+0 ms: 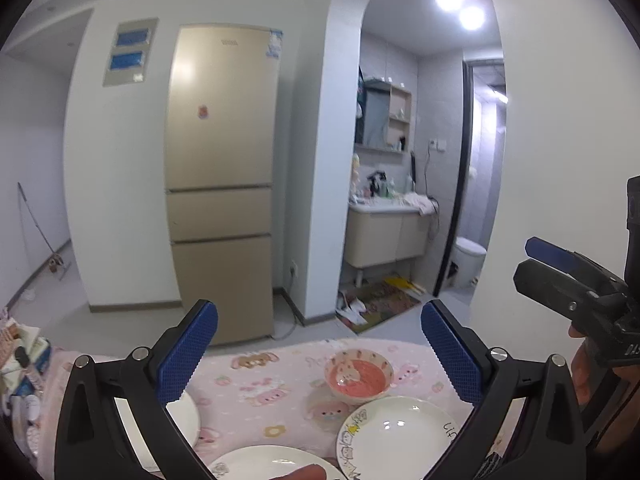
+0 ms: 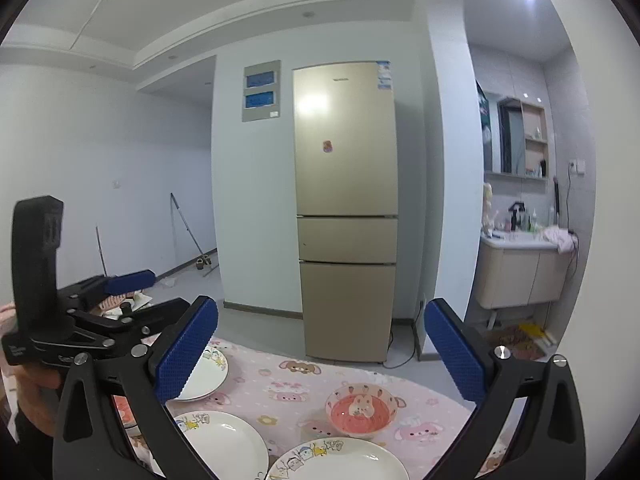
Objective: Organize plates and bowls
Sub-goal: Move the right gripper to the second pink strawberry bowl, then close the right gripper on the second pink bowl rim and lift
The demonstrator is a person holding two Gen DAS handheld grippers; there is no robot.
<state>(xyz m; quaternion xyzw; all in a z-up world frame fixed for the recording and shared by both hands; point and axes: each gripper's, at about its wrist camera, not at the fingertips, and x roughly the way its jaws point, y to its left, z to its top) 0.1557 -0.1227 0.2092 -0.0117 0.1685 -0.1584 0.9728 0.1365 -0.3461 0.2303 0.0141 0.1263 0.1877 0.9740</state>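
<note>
We are in a lived-in home. A tall gold fridge [image 2: 346, 212] stands against the far white wall, and to its right an arched opening leads to a bathroom with a washbasin cabinet [image 1: 386, 232], a mirror cabinet [image 1: 384, 118] and a toilet [image 1: 469, 260]. Near us, the bench [image 2: 280, 384] wears a pink cartoon-bear cloth set with plates [image 2: 228, 446] and a pink bowl [image 2: 360, 410].

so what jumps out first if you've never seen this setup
The tall gold fridge fills the middle of both views, standing behind a table under a pink cartoon tablecloth. On the cloth sit white plates and a pink bowl. Both grippers, left and right, hover open above.
</note>
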